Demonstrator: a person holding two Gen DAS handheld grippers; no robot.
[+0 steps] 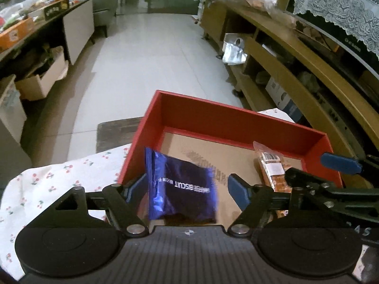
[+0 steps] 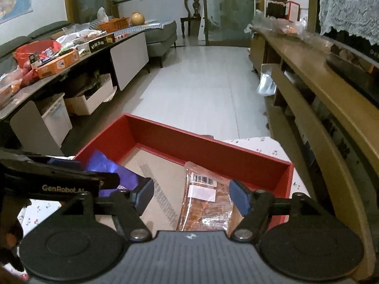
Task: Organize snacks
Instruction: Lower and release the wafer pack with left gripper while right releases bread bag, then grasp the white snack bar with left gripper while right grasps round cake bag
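Two hand-held tools hang over a red box on a table draped in a cherry-print cloth. The left tool is released, its blue pads spread wide; a blue biscuit packet sits between them, blurred and tilted, its left edge close against the left pad and clear of the right one, at the near left of the box's cardboard floor. Whether the packet rests on that floor or is in the air cannot be told.

The right tool is likewise released, its pads standing apart on either side of a clear-wrapped orange snack pack, which lies flat on the box floor toward the right wall, barcode label at its far end. The right pad stands just beside the pack's edge; contact cannot be made out.

From the right wrist, the blue packet shows at the box's left wall behind the left tool. A tiled floor stretches away beyond, with a cluttered side counter at left and wooden shelving at right.
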